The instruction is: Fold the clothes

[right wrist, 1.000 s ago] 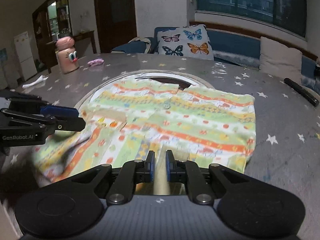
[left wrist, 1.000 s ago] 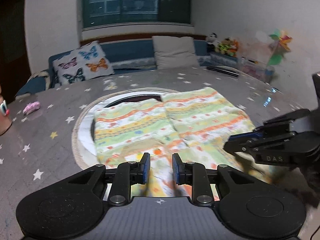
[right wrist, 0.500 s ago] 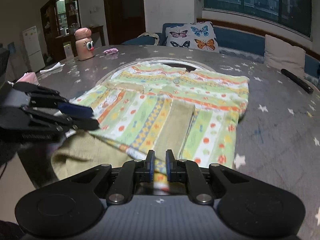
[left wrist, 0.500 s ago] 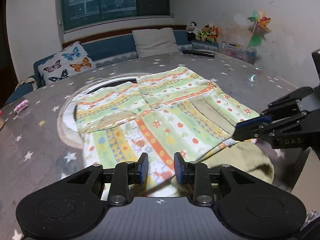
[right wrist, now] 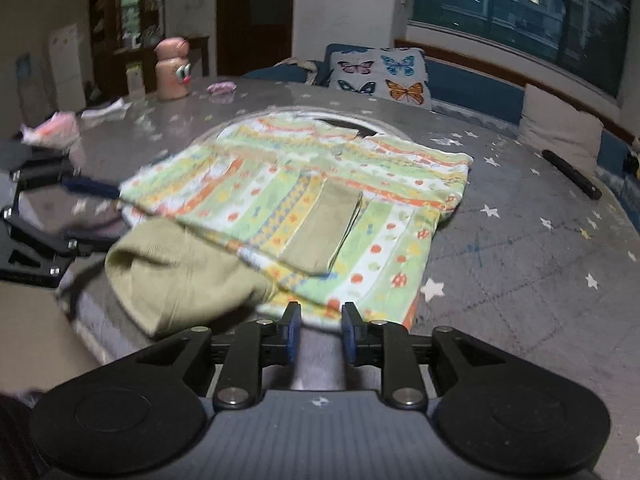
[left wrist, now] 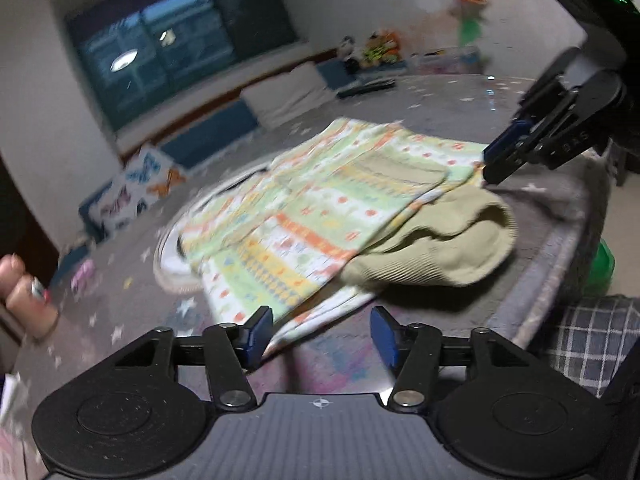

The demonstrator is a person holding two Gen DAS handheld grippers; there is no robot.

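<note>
Shirt: we see a striped shirt (right wrist: 320,196) spread on the grey starred table (right wrist: 520,248), its near hem folded up over an olive garment (right wrist: 172,276) at the near edge.
Left gripper (left wrist: 322,330): our jaws are opening wide, holding nothing; the hem lies just beyond them.
Right gripper (right wrist: 319,330): narrow gap, opening, with nothing between the pads.

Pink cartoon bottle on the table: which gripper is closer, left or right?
Left. The left gripper is by the garment's edge on the pink cartoon bottle's side; the right gripper is farther from it. Both jaws are opening, gripping nothing.
</note>
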